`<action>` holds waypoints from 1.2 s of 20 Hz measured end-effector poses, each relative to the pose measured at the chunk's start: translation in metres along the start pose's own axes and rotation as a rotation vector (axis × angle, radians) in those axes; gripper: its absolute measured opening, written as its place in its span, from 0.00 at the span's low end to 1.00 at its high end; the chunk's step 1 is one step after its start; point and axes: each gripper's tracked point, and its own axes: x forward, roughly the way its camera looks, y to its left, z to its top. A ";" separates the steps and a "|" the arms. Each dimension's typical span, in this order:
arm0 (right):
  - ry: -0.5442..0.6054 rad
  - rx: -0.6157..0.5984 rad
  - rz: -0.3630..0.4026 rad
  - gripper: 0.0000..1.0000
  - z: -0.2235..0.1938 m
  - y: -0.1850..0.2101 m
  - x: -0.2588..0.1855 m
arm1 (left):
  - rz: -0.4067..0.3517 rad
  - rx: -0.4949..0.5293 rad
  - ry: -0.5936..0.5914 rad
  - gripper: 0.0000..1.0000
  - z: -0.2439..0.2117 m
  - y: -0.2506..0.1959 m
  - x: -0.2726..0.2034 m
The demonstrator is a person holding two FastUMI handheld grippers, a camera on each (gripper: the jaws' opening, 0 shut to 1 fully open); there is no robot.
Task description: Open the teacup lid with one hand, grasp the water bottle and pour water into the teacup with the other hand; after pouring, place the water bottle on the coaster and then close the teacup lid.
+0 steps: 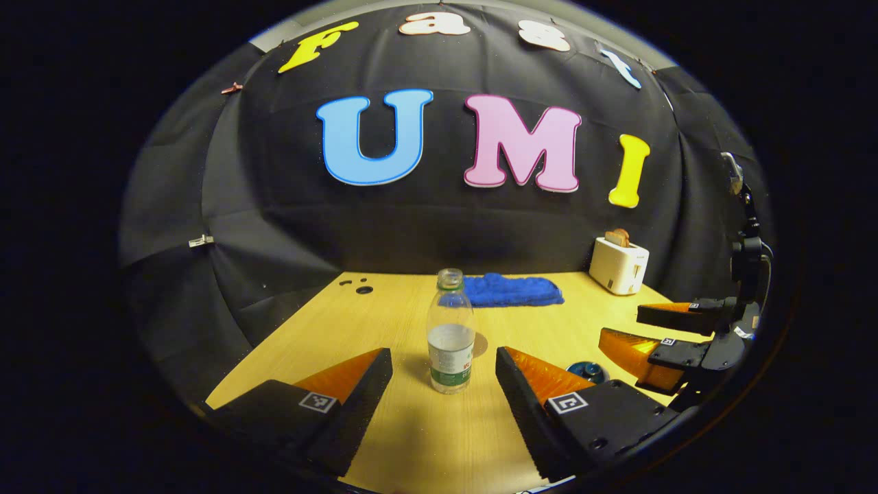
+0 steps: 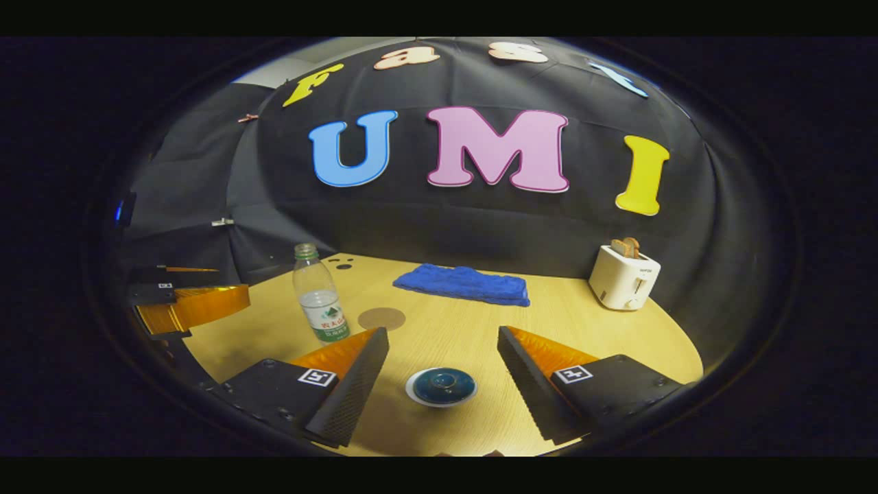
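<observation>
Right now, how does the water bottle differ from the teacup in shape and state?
The water bottle is tall, clear and uncapped; the teacup is low, dark blue and has its lid on. The bottle stands ahead of the left gripper, the teacup ahead of the right gripper. Both rest upright on the table, ungrasped.

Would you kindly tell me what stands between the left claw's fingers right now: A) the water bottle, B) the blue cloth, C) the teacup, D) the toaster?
A: in the left gripper view the water bottle stands upright on the table between the open left claw, untouched.

Water bottle (image 2: 321, 296) label illegible.
</observation>
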 end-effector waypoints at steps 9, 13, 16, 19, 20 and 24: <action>0.032 -0.080 -0.008 0.96 -0.062 -0.009 0.038 | -0.014 -0.017 0.059 0.96 -0.056 0.002 0.042; 0.019 -0.084 -0.001 0.93 -0.073 -0.010 0.044 | -0.028 -0.039 0.070 0.96 -0.072 -0.002 0.051; 0.005 -0.089 0.001 0.86 -0.074 -0.011 0.046 | -0.032 -0.064 0.077 0.96 -0.078 -0.004 0.055; 0.015 -0.085 0.022 0.73 -0.079 -0.005 0.047 | -0.028 -0.059 0.077 0.96 -0.079 -0.004 0.055; 0.018 -0.087 0.030 0.69 -0.080 -0.002 0.047 | -0.028 -0.059 0.076 0.96 -0.078 -0.005 0.056; 0.025 -0.111 0.049 0.58 -0.080 0.001 0.044 | -0.032 -0.053 0.073 0.96 -0.078 -0.006 0.056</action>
